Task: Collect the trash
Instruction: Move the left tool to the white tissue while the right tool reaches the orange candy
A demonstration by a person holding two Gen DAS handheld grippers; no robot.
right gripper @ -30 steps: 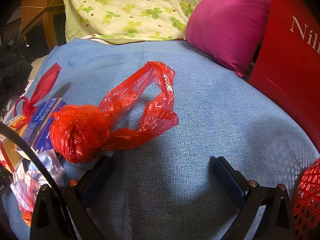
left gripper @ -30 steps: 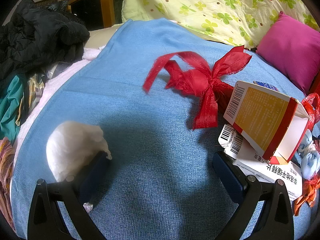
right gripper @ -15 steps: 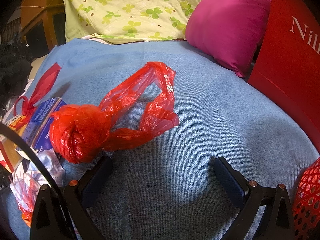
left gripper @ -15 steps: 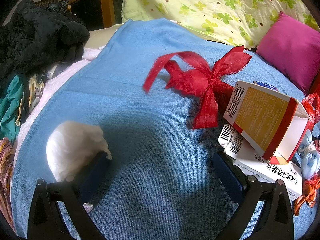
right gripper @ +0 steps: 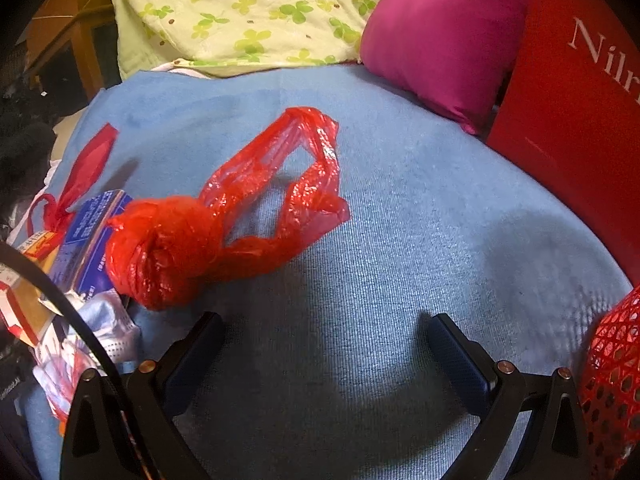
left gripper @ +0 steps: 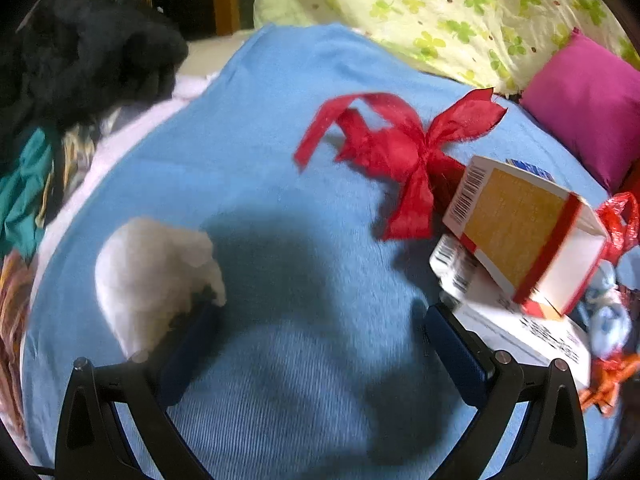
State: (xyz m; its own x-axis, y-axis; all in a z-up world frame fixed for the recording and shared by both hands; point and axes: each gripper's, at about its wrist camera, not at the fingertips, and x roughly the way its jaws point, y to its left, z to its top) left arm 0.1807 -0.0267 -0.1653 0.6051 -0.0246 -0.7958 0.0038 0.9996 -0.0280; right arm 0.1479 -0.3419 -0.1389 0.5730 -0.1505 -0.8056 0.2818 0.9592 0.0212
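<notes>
1. Left wrist view: the left gripper [left gripper: 320,320] is spread wide over the blue blanket [left gripper: 280,184], with nothing between its fingers.
2. A white wad of tissue [left gripper: 152,276] lies on the blanket near its left edge, touching the outer side of the left finger [left gripper: 192,344].
3. A red ribbon bow [left gripper: 404,148] lies toward the middle of the blanket, its tail ending just beside a yellow-and-red carton [left gripper: 520,228].
4. The carton leans tilted on a flat white printed box [left gripper: 528,332] toward the blanket's right edge; the right finger [left gripper: 456,348] sits just beside that box.
5. Right wrist view: the right gripper [right gripper: 324,348] is also spread wide above bare blanket, gripping nothing.
6. A knotted red plastic bag [right gripper: 180,248] lies on the blanket just ahead of the left finger, its loose handles trailing toward the middle.
7. A blue box [right gripper: 88,236] and crumpled pale wrappers [right gripper: 104,332] sit beside the bag at the blanket's left side.
8. A pink pillow [right gripper: 440,36] and a floral quilt [right gripper: 240,12] lie along the blanket's far edge; a red mesh basket [right gripper: 612,380] shows at the right.
</notes>
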